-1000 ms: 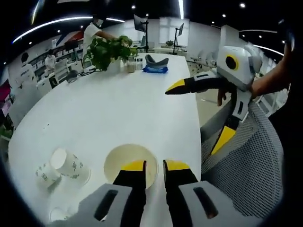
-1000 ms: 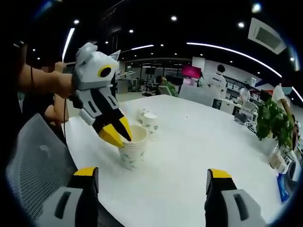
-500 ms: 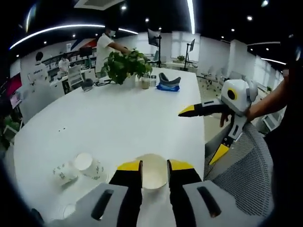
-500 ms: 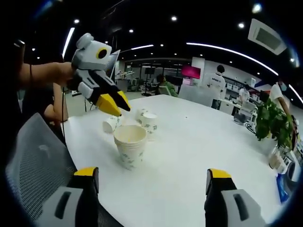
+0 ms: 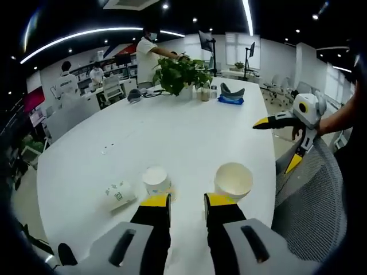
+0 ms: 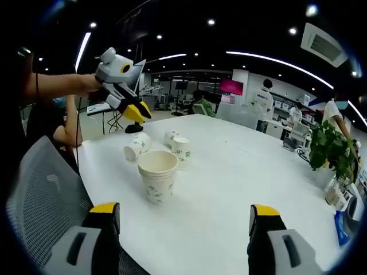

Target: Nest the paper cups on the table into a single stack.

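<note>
A big white worktop (image 5: 172, 132) stretches across the room. In the left gripper view, the left gripper (image 5: 187, 200) comes up from the bottom middle of the frame. Its yellow-tipped fingers (image 5: 156, 201) sit close together with only a thin gap, and they hold nothing. Just above them and a bit to the right stands the stack of paper cups (image 5: 233, 181), upright, with its open mouth showing. A single upright cup (image 5: 156, 180) stands at lower middle, just above the left fingertip. A cup lying on its side (image 5: 118, 193) rests to the left of it.

At the right edge of that frame the right gripper (image 5: 285, 140) floats over a grey mesh chair (image 5: 312, 212). Its fingers are spread wide and empty. At the top middle there is a green plant (image 5: 182, 73) and a blue thing (image 5: 229, 99) at the far end of the worktop.

In the right gripper view, the stack (image 6: 157, 176) stands left of the middle. Behind it are two upright cups (image 6: 178, 147) and the tipped one (image 6: 136, 147). The left gripper (image 6: 136, 111) hangs in the air at upper left, above the tipped cup, not touching anything.
</note>
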Tool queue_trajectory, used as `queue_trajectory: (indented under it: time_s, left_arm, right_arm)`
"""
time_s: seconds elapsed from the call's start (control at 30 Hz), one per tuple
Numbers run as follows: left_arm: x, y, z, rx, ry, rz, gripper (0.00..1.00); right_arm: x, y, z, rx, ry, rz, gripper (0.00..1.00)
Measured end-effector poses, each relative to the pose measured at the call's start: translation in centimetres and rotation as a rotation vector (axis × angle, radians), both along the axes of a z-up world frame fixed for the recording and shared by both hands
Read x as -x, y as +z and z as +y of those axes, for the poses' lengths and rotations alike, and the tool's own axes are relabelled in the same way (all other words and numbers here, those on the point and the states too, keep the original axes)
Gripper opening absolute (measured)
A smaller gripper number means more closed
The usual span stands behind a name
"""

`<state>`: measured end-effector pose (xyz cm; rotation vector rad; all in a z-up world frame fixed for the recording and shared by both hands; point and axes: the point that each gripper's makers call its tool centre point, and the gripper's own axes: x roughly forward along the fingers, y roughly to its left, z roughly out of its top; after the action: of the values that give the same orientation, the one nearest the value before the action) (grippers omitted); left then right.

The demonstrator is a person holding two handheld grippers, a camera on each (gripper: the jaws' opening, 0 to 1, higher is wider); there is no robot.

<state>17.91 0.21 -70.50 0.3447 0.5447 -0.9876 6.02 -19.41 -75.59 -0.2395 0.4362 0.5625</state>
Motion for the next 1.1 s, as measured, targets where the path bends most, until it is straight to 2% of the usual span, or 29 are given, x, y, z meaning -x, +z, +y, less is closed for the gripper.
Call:
queue_trajectory:
  time_s: [0.17,0.43,0.57,0.63,0.7,0.73,0.77,0.83,0.93,1.03,1.1]
  left_arm:
    - [-1.8,-0.9,2.2,0.006,0.053,0.007,0.26]
    - [-3.5,-2.9,4.8,-0.054,0.089,0.038,0.31]
    - [-3.7,-3.3,5.1,-0.073,0.093,0.05,0.32]
    - [-4.4,-3.8,5.5,-0.061,0.102,0.069,0.32]
    - [-4.1,-3.6,4.9,-0.03,0.109,0.093,0.32]
    - [-3.8,-3.6,4.7,-0.017,0.124,0.123,0.32]
    - [-3.9,-3.7,4.7,-0.017,0.124,0.123,0.32]
    - [-4.8,-4.2,5.1,-0.01,0.13,0.134,0.32]
    - [-4.9,-4.8,5.4,0.0,0.143,0.169,0.31]
    - [-5.6,-6.4,6.5,-0.001,0.149,0.225,0.3]
    - [-5.5,-6.8,6.7,-0.008,0.146,0.247,0.3]
  right_arm:
    - [0.0,-0.1,0.1,-0.002,0.002,0.005,0.95]
    - [0.0,-0.1,0.0,0.002,-0.001,0.005,0.94]
    - [0.0,-0.1,-0.1,0.004,-0.003,0.004,0.94]
    - [0.0,-0.1,0.0,0.004,-0.002,0.003,0.94]
    - [0.0,-0.1,0.0,0.004,-0.001,0.005,0.94]
    - [0.0,-0.1,0.0,0.004,-0.002,0.004,0.94]
    - [0.0,0.0,0.0,0.004,-0.002,0.005,0.94]
    - [0.0,0.0,0.0,0.003,-0.004,0.005,0.94]
    - [0.0,0.0,0.0,0.003,-0.005,0.006,0.94]
    - [0.0,-0.1,0.0,0.005,-0.006,0.007,0.94]
    - [0.0,-0.1,0.0,0.005,-0.006,0.008,0.94]
